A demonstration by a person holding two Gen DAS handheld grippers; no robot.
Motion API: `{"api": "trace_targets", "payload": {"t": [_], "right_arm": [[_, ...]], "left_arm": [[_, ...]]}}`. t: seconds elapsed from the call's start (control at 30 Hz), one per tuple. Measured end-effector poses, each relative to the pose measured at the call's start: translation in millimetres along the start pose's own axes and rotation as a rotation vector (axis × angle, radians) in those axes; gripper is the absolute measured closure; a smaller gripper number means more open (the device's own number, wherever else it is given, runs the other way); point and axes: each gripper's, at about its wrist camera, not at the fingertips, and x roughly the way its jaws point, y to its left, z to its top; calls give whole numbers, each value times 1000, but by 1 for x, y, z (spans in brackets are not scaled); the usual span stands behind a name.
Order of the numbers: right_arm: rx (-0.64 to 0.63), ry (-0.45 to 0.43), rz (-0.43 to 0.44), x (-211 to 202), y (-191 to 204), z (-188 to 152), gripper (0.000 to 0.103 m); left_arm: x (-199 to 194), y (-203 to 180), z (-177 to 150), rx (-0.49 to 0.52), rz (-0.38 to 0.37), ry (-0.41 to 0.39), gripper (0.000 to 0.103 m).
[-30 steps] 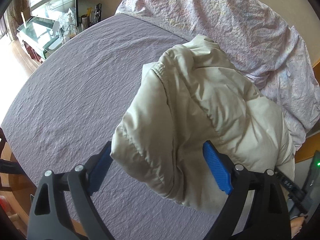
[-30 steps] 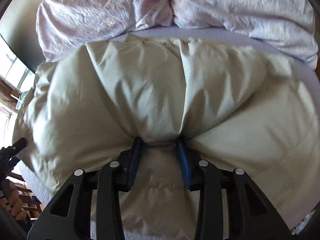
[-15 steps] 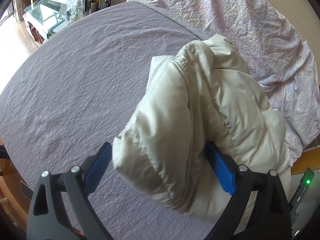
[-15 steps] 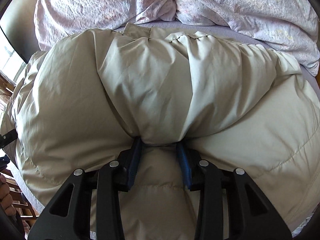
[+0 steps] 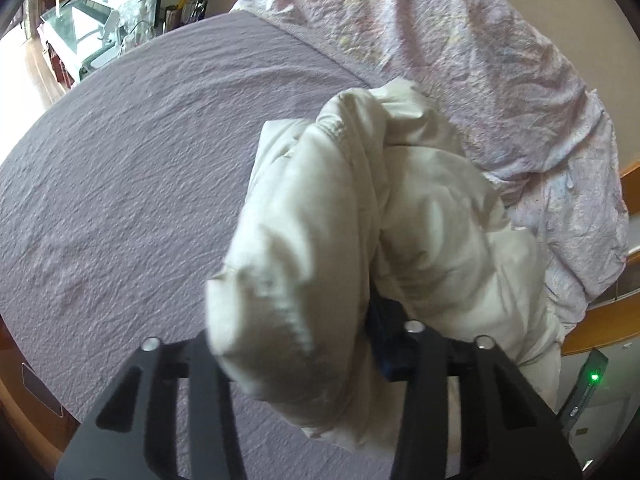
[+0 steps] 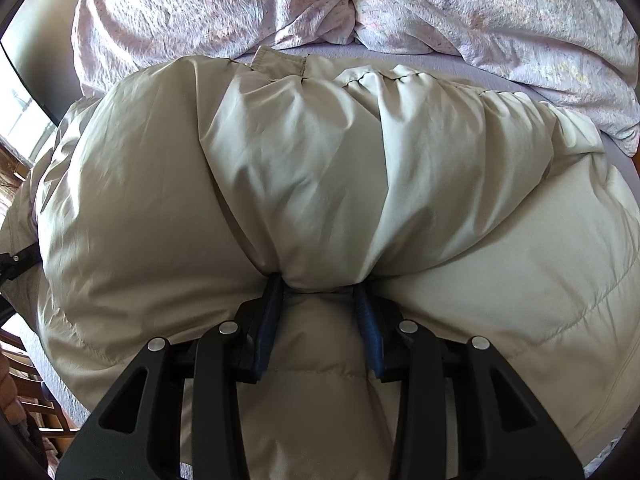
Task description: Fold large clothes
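Observation:
A puffy cream down jacket (image 5: 360, 200) lies bunched on the purple bed sheet (image 5: 120, 180). In the left wrist view one thick end of it sits between the jaws of my left gripper (image 5: 296, 336). These jaws are closing on it, and the right blue pad (image 5: 380, 336) presses into the fabric; the other pad is hidden under the jacket. In the right wrist view the jacket (image 6: 320, 160) fills most of the picture. My right gripper (image 6: 319, 286) is shut on a gathered fold of it near its lower middle.
A crumpled pink floral duvet (image 5: 460, 60) lies along the far side of the bed (image 6: 440, 8). A glass-topped table with bottles (image 5: 80, 28) stands beyond the bed's far left corner. The wooden bed frame (image 5: 600, 332) and a device with a green light (image 5: 594, 376) are at right.
The left gripper's jaws, wide around the jacket's end before, have drawn in on it and squeezed it into a narrower roll. The right gripper keeps its hold; the jacket puffs up more.

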Motion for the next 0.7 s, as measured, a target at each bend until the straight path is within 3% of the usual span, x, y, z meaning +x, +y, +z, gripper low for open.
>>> {"api": "trace_targets", "payload": {"t": [0.07,0.33,0.7], "right_arm": [[-1,0,-2,0,1,0,64],[-9,-2,6,0,-1,0,64],[-10,11,53,0,-10,3,64]], "left_arm": [[-11,-5,3,4,-36,-15,72],[-58,-59,-1,122,-177,-105,75],[-93,-152,-36,294,-354,-116,75]]}}
